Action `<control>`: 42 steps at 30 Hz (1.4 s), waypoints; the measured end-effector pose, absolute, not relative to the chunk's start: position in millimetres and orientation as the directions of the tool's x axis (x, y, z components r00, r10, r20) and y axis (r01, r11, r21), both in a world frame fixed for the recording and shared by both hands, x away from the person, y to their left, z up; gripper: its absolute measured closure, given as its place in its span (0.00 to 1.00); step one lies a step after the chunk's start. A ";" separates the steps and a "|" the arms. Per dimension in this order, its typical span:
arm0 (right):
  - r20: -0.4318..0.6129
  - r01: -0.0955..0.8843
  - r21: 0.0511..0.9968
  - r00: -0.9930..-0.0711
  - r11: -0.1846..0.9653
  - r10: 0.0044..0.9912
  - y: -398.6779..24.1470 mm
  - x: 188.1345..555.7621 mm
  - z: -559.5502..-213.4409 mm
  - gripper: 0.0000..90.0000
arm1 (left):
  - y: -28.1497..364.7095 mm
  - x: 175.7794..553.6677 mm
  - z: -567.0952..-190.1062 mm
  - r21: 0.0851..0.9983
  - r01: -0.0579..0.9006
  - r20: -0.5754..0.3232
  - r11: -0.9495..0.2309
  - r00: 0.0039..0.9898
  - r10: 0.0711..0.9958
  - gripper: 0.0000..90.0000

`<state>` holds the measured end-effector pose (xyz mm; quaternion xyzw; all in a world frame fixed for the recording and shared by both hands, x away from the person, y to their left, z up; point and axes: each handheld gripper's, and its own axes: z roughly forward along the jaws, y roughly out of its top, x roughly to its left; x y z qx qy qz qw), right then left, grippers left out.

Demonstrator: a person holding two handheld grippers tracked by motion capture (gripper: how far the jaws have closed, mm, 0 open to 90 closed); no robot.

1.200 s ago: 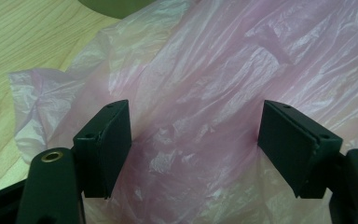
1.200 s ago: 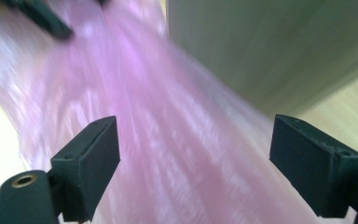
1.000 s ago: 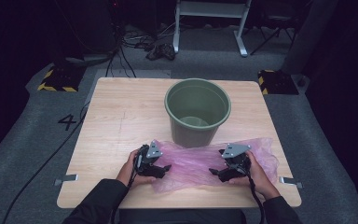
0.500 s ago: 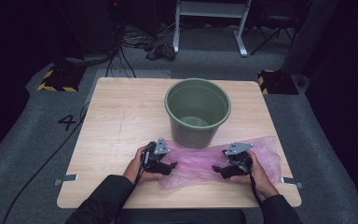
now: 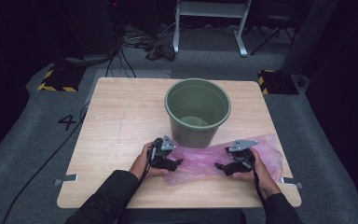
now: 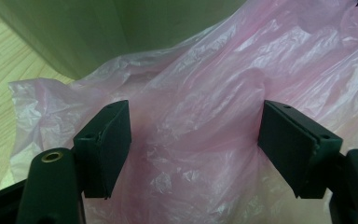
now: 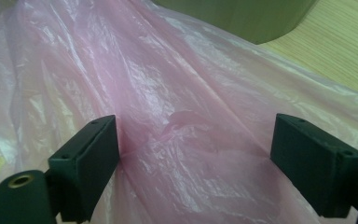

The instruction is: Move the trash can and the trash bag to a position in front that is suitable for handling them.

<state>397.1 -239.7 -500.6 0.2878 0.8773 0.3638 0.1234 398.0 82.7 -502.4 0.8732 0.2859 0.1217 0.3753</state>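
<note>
Both grippers sit low at the near edge of the table (image 5: 112, 116), jaws spread wide, nothing clamped. Left gripper (image 5: 176, 163) points right, tips over the left end of the pink plastic bag (image 5: 200, 161); in the left gripper view the crumpled film lies between and under its open jaws. Right gripper (image 5: 220, 166) points left toward the first, tips over the bag's right half; the right gripper view shows film between the jaws, same story, no pinch. Bag lies flat and wrinkled across the near-right part of the table, spanning both grippers. Just behind it, touching its far edge, a green bucket (image 5: 197, 112) stands upright at table centre. Beyond the table: grey floor, cables (image 5: 140, 44).
</note>
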 end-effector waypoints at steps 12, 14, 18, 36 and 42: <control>-0.005 0.408 0.726 -0.802 0.553 0.598 -242.6 389.7 -496.4 0.66 | 86.3 398.7 -498.7 0.722 0.393 0.030 -0.570 0.805 0.593 0.28; -0.010 0.411 0.724 -0.796 0.554 0.605 -242.3 388.0 -495.5 0.78 | 90.3 398.1 -495.0 0.733 0.383 0.033 -0.562 0.805 0.592 0.29; -0.009 0.422 0.723 -0.786 0.547 0.619 -242.6 387.3 -495.1 0.88 | 102.3 393.8 -481.9 0.763 0.363 0.033 -0.536 0.805 0.592 0.27; -0.089 0.337 0.762 -0.791 0.553 0.605 -256.2 374.3 -479.8 0.99 | 197.0 364.5 -481.2 0.750 0.448 0.012 -0.487 0.726 0.687 0.26; -0.103 0.304 0.792 -0.788 0.530 0.607 -263.2 368.8 -469.1 0.99 | 210.2 361.2 -489.7 0.736 0.470 -0.027 -0.486 0.738 0.674 0.24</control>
